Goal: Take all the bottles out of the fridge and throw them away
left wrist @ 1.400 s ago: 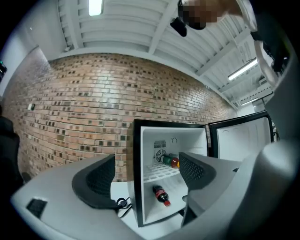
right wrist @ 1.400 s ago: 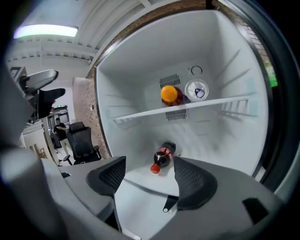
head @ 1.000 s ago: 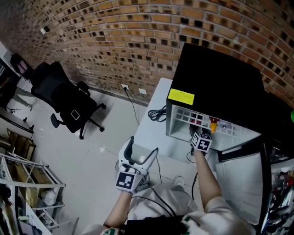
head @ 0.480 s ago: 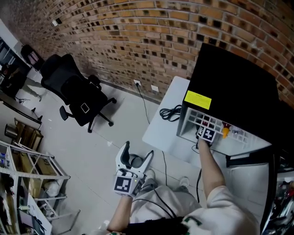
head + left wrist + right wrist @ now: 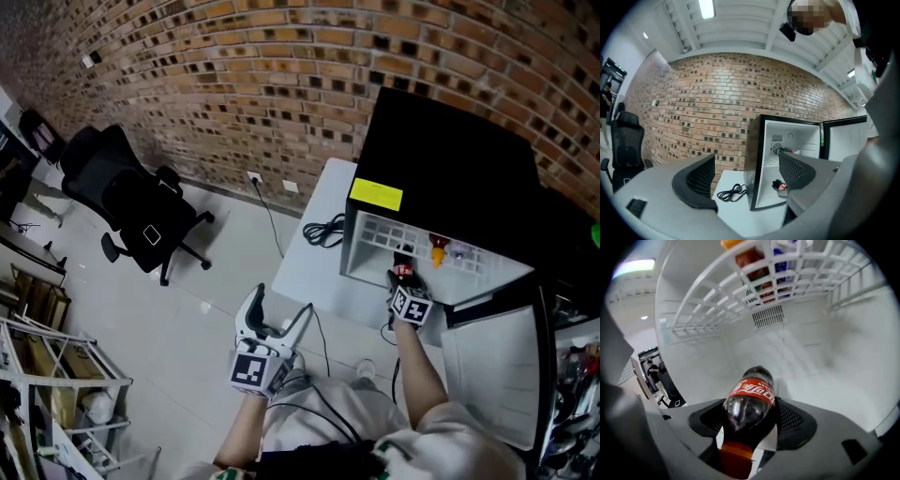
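A black mini fridge (image 5: 450,169) stands open on a white table (image 5: 314,267). My right gripper (image 5: 407,289) reaches into its lower compartment, its jaws closing on a lying cola bottle (image 5: 751,401) with a red label and red cap. The bottle (image 5: 403,272) fills the gap between the pads (image 5: 793,420), cap towards the camera. More bottles (image 5: 757,266) lie on the wire shelf above, one with an orange cap (image 5: 436,249). My left gripper (image 5: 286,302) hangs open and empty low beside the person's knee, well left of the fridge (image 5: 787,154).
The fridge door (image 5: 492,370) swings open to the right. A black cable (image 5: 323,232) lies coiled on the table left of the fridge. A black office chair (image 5: 131,202) stands on the floor at left, a metal rack (image 5: 56,394) at lower left. A brick wall runs behind.
The right gripper has drawn back a little towards the fridge's front edge, with the cola bottle now between its jaws. The left gripper stays low and open.
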### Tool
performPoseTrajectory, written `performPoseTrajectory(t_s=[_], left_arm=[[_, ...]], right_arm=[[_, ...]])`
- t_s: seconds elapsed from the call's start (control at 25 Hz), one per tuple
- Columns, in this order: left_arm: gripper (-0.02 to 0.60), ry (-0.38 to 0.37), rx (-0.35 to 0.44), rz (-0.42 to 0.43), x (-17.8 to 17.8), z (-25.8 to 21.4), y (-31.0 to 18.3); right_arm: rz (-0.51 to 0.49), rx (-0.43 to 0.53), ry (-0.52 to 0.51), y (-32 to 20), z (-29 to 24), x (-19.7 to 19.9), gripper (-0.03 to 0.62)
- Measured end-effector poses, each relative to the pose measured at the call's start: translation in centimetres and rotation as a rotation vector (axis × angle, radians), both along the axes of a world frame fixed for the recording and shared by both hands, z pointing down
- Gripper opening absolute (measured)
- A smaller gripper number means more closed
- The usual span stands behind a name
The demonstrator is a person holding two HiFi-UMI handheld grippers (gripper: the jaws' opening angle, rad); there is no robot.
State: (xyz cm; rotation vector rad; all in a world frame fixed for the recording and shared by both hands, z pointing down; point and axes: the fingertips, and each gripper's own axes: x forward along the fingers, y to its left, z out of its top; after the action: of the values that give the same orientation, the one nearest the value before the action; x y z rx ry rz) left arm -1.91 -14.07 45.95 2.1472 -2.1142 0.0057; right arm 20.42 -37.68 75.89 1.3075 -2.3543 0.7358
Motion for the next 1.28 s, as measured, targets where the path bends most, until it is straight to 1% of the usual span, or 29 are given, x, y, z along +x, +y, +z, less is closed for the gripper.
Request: performPoseTrajectory(t_s=[0.2, 0.28, 0.4, 0.56, 0.68, 0.8, 0.92, 1.04, 1.16, 1.28], left_arm=[[0.407, 0.023, 0.029, 0.109, 3.3, -0.5, -1.8], [0.407, 0.019, 0.035, 0.150, 4.4, -0.4, -2.3], [0.407, 0.004, 0.048, 0.201, 5.8, 0.1, -3.0], [0.407, -0.029, 0.074, 0.231, 6.3, 1.0, -3.3], [0.407, -0.030, 0.086, 0.227, 6.2, 0.7, -3.2], [0.407, -0.014, 0.095, 0.202, 5.9, -0.3, -2.9], [0.407, 0.007, 0.111, 0.142, 4.7, -1.6, -2.0], [0.405, 0.006, 0.117, 0.050, 2.3, -1.6, -0.1], [0.403, -0.003, 0.117, -0.052, -1.0, -1.2, 2.6], [0.403, -0.025, 0.103, -0.186, -4.4, -0.3, 6.5]], right_arm=[[-0.018, 0.087, -0.059, 5.6, -4.2, 3.4, 0.337], [-0.033, 0.133, -0.077, 7.8, -7.1, 4.6, 0.337], [-0.063, 0.213, -0.112, 11.0, -12.7, 5.8, 0.337], [-0.116, 0.309, -0.181, 14.7, -19.6, 6.2, 0.337], [-0.182, 0.353, -0.245, 16.7, -23.6, 5.1, 0.337], [-0.277, 0.371, -0.293, 18.1, -25.6, 2.7, 0.337], [-0.386, 0.374, -0.332, 18.6, -26.5, -0.5, 0.337], [-0.494, 0.349, -0.370, 19.1, -26.2, -4.2, 0.337], [-0.606, 0.307, -0.393, 20.5, -25.3, -8.5, 0.337], [-0.770, 0.244, -0.411, 22.7, -24.4, -13.5, 0.337]])
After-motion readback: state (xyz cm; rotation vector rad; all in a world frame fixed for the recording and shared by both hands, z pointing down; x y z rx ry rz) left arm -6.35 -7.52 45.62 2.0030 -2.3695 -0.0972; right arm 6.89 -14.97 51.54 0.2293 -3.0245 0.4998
